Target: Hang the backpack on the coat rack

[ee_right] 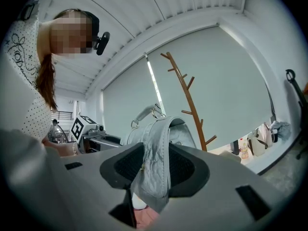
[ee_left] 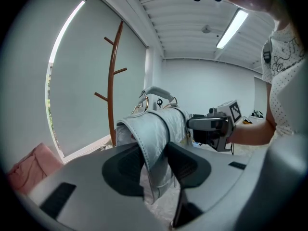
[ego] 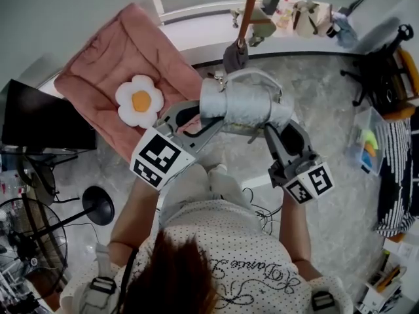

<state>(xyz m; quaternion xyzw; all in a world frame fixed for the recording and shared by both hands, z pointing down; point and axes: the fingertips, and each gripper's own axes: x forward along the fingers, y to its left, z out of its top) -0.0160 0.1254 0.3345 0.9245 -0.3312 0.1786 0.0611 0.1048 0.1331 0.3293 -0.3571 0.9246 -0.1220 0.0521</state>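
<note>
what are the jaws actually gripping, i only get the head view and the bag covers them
Observer: Straps. The left gripper view shows the left gripper shut on one grey strap of the backpack; the right gripper view shows the right gripper shut on a second strap.
Operator: does the coat rack have free pegs, i just see a pole from above
Observer: Yes. In the right gripper view the coat rack has several pegs angled upward on both sides, and every one in view is bare.
</note>
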